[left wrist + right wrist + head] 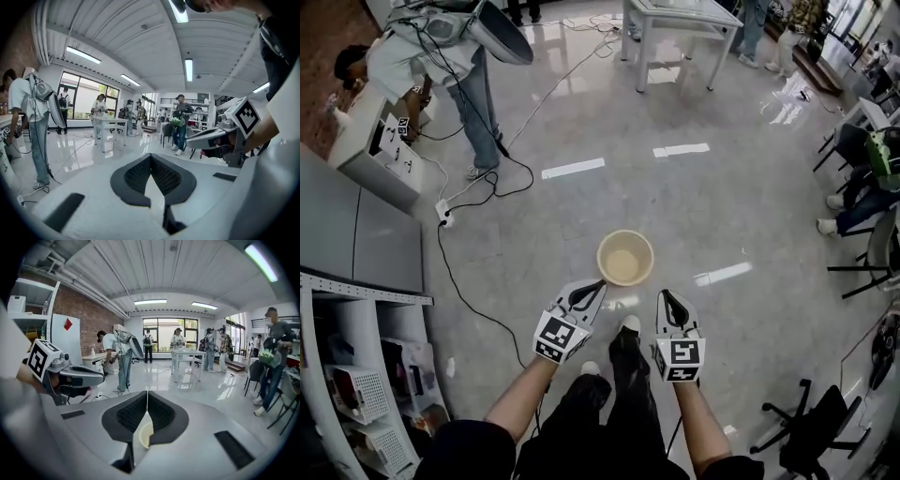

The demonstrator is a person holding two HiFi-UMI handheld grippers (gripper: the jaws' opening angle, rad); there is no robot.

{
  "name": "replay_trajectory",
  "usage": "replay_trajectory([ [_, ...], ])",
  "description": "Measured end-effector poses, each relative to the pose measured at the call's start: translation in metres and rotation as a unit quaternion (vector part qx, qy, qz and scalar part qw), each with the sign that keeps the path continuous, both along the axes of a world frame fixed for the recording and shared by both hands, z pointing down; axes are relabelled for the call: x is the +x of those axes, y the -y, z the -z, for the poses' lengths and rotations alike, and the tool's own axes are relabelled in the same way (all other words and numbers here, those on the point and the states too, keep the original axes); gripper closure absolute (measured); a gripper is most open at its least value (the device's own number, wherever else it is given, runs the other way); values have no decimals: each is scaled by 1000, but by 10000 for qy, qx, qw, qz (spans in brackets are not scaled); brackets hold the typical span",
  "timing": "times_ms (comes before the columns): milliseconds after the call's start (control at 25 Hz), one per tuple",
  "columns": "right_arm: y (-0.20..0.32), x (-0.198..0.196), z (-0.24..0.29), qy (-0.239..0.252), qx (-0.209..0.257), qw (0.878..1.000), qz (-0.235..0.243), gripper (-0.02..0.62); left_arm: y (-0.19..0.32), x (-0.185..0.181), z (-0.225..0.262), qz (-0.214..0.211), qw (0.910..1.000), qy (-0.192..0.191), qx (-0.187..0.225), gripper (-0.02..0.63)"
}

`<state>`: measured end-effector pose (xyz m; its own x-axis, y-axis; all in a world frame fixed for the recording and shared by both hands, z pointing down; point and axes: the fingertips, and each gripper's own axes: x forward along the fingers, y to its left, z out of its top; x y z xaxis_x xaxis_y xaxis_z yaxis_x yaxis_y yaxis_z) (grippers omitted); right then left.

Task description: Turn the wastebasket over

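A cream wastebasket (625, 258) stands on the glossy floor with its opening facing up, just ahead of the person's feet. Both grippers are held high above it, side by side. My left gripper (598, 285) is shut, with nothing between its dark pads (136, 176). My right gripper (667, 296) is also shut and empty. In the right gripper view, a sliver of the wastebasket's rim (146, 434) shows far below the closed jaws, and the left gripper (70, 376) hangs beside them. In the left gripper view the right gripper (220, 138) appears at the right.
A black cable (478, 187) runs across the floor from a power strip (444, 214) toward the feet. A person (441, 66) bends over a white cabinet at the far left. A white table (675, 23) stands at the back, shelves (356, 375) at the near left, chairs (862, 187) at the right.
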<state>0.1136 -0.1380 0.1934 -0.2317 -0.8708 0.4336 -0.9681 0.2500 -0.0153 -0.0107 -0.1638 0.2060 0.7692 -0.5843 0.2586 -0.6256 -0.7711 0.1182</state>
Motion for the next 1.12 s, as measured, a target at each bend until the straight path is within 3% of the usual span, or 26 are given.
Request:
replay_trajectory([
  [280, -54, -27, 73, 68, 293, 9995, -138, 584, -46, -14, 76, 104, 9995, -296, -42, 598],
  [400, -75, -43, 87, 36, 280, 9996, -92, 586, -67, -17, 95, 105, 9998, -161, 80, 598],
  [1120, -143, -68, 80, 216, 233, 9995, -10, 586, -142, -22, 91, 49, 9997, -185, 134, 598],
])
